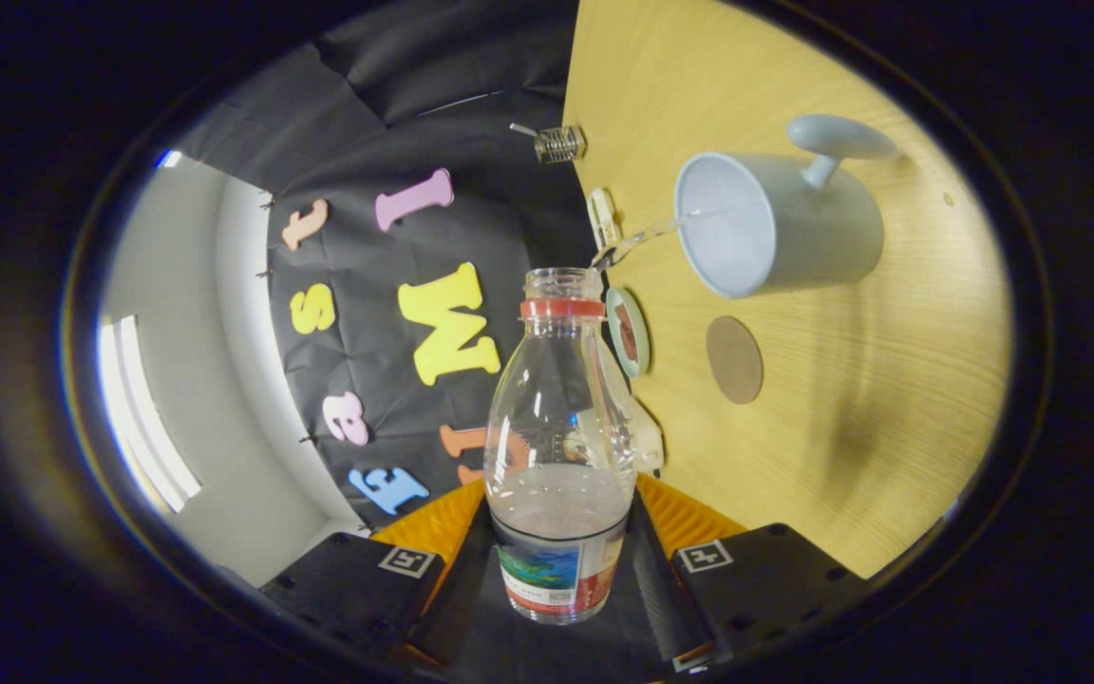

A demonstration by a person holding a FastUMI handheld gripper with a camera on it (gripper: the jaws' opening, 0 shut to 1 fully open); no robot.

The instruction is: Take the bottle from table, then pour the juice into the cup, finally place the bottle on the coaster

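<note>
My table [889,399] is light wood. On it stand a grey cup [780,223], a round brown coaster [734,359] near it, and a green-rimmed disc [628,332].

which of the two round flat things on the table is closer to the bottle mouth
The green-rimmed disc, just beside the neck of the bottle that the fingers grip. The plain brown coaster lies further out, below the cup.

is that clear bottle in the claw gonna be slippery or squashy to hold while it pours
Probably a bit squashy: the bottle looks like thin clear plastic, and the claw presses it from both sides near the label. Likely light, since little liquid remains. With no cap on and a stream running into the cup, a hard squeeze could spurt it.
</note>
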